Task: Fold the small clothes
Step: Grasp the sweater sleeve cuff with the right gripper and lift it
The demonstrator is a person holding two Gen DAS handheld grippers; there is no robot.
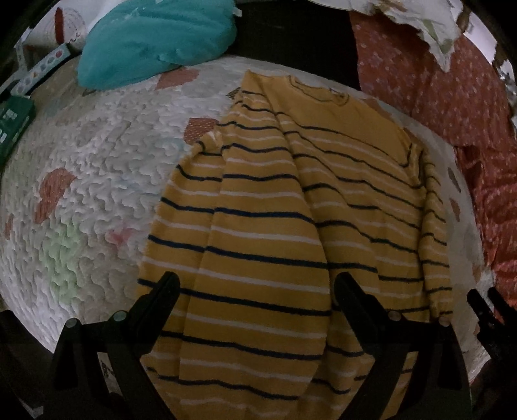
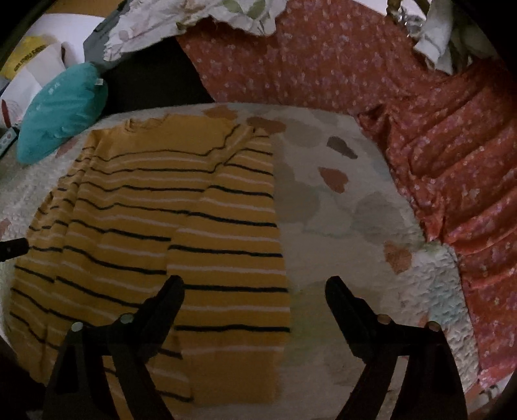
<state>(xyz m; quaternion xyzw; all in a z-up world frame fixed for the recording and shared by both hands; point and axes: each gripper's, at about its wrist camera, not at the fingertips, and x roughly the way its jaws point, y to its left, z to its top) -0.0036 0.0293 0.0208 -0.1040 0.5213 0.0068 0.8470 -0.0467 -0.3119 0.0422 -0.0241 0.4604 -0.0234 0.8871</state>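
A yellow sweater (image 1: 274, 210) with dark and white stripes lies flat on the white quilt (image 1: 97, 161), neckline at the far end. Both sleeves are folded in over the body. My left gripper (image 1: 257, 279) hovers open above the sweater's lower half, with nothing between its fingers. In the right wrist view the sweater (image 2: 161, 210) fills the left half. My right gripper (image 2: 255, 282) is open over the sweater's right edge, one finger above the cloth and the other above the bare quilt (image 2: 339, 242). A tip of the left gripper (image 2: 14, 248) shows at the left border.
A teal cushion (image 1: 155, 42) lies at the far left of the bed. Red floral fabric (image 2: 420, 129) is heaped along the right side and back. A green box (image 1: 13, 126) sits at the left edge. A pale leaf-print pillow (image 1: 420, 19) rests behind.
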